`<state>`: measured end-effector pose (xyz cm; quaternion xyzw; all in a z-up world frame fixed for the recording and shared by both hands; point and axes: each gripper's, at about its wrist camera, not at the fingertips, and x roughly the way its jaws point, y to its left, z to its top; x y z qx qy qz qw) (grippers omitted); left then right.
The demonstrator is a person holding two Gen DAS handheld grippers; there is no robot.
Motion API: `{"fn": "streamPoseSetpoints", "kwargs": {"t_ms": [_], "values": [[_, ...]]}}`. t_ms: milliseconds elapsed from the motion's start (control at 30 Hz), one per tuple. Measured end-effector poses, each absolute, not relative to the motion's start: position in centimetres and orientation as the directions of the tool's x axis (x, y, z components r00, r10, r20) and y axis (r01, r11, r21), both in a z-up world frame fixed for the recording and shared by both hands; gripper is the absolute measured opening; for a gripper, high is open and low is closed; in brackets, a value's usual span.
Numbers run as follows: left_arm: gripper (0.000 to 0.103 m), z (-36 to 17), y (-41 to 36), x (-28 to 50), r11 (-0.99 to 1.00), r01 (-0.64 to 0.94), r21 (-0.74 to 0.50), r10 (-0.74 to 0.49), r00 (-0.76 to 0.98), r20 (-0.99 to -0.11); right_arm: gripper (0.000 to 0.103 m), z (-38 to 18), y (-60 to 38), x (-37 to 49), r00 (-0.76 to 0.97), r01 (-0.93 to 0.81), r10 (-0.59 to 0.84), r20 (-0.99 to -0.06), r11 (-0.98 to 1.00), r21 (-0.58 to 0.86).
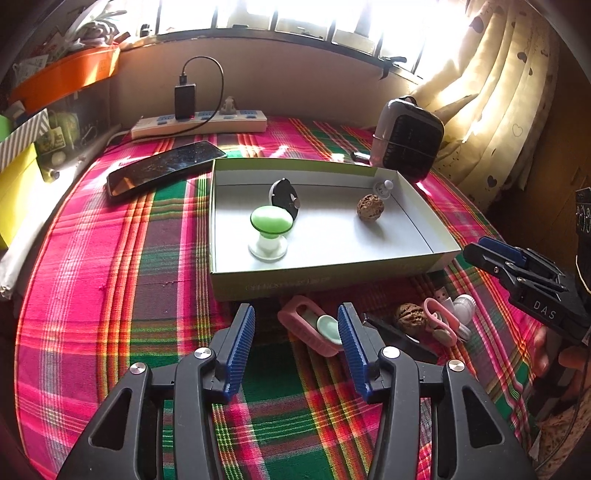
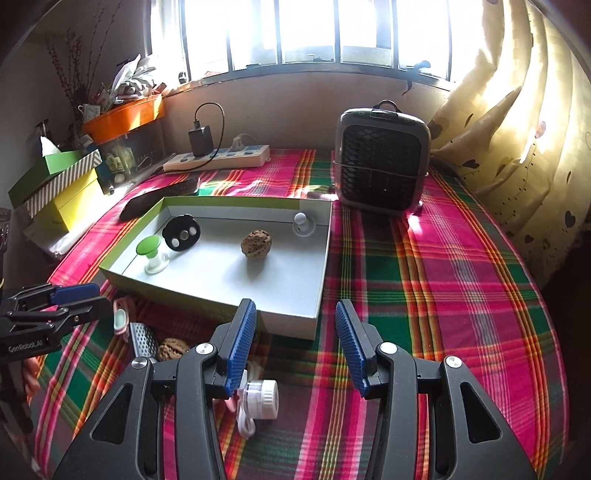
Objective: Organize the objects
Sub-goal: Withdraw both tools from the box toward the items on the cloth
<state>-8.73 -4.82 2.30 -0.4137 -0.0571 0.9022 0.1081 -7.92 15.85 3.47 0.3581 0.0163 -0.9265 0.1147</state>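
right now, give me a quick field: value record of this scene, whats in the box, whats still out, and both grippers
surface: plaid cloth
box: open, shallow
in box: green knob, black disc, walnut, small white knob
outside box, near edge: pink case, second walnut, white cap
left gripper: open, empty, over pink case
right gripper: open, empty
behind box: phone, power strip, small heater

Barred window [image 2: 314, 33] blazing with daylight, cream heart-print curtain [image 2: 517, 122] at right, beige wall [image 2: 288, 107] below sill, plaid tablecloth [image 2: 443, 288], sun patches across it.
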Motion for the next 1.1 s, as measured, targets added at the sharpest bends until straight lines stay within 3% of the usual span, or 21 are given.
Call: {"fn": "streamPoseSetpoints", "kwargs": {"t_ms": [1100], "values": [[0.046,1.0,-3.3,-9.9,-0.972,-0.134,-0.193,0.235,-0.592,-0.771,0.049,0.8,15.5,-5.2,-0.638,0.273,-0.244,-0.73,-0.959,0.081]]}}
